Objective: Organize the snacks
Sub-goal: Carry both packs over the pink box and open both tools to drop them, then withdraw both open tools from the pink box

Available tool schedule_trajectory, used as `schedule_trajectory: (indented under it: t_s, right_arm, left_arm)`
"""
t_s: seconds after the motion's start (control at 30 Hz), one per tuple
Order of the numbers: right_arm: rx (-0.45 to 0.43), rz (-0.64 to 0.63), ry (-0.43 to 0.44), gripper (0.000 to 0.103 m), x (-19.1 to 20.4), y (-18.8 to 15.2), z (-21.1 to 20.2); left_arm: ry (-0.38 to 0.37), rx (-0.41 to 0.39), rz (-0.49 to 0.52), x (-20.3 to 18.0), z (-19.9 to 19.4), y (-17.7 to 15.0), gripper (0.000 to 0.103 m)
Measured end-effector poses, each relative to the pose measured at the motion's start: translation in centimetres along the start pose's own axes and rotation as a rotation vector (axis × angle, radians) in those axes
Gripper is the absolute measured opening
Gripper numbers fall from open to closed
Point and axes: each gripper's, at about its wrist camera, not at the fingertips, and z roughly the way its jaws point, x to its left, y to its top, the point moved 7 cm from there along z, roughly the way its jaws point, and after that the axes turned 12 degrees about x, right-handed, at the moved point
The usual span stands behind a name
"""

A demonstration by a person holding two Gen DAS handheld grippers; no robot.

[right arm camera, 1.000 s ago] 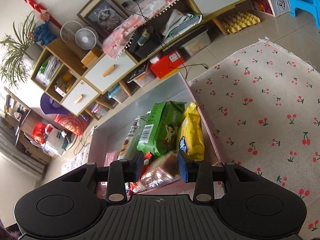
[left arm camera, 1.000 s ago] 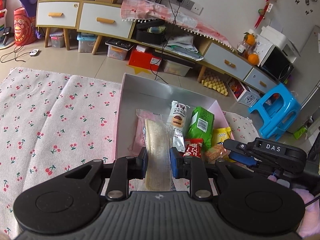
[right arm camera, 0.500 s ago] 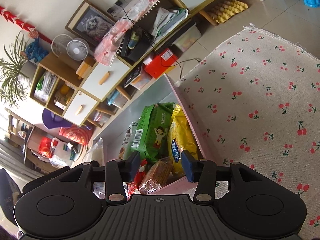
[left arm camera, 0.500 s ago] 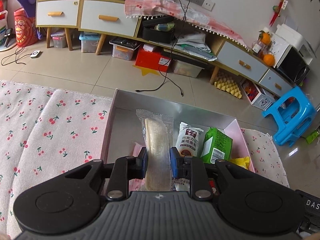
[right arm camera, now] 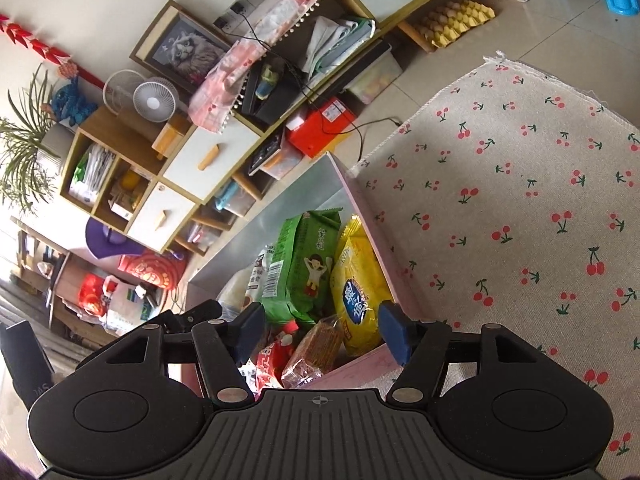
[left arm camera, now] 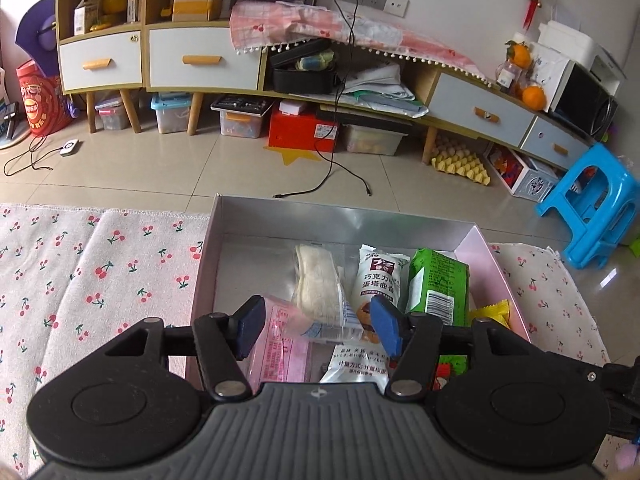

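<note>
A pink box with a silver lining (left arm camera: 280, 220) holds the snacks. My left gripper (left arm camera: 318, 330) is open above it. The pale wafer packet (left arm camera: 318, 284) lies in the box beyond my fingertips, free of them. Beside it lie a white cake packet (left arm camera: 378, 276), a green packet (left arm camera: 438, 284), a pink packet (left arm camera: 280, 344) and a yellow one (left arm camera: 490, 312). My right gripper (right arm camera: 320, 334) is open and empty above the box's near corner (right arm camera: 360, 360), over a brown biscuit packet (right arm camera: 316, 346), a red packet (right arm camera: 272, 360), the yellow packet (right arm camera: 358, 292) and the green packet (right arm camera: 306, 264).
The box sits on a cherry-print cloth (left arm camera: 100, 272) (right arm camera: 520, 220). Beyond it is tiled floor with a cable (left arm camera: 332, 172), a low cabinet (left arm camera: 200, 60), storage bins and a blue stool (left arm camera: 596, 208).
My left gripper opened and let go of the wafer packet, which now lies in the box. My right gripper opened wider and drew back from the brown biscuit packet.
</note>
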Motion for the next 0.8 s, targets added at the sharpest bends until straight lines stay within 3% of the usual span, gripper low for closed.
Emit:
schedule_trajectory:
  t_s: [0.5, 0.8]
  right_arm:
    - [0.018, -0.134, -0.097, 0.077, 1.9, -1.8, -2.3]
    - [0.060, -0.235, -0.164, 0.081, 2.7, -4.1, -3.6]
  left_arm:
    - [0.017, 0.003, 0.046, 1.7, -4.0, -3.3, 0.080]
    - [-0.011, 0.043, 0.049, 3.2, -6.1, -6.1, 0.093]
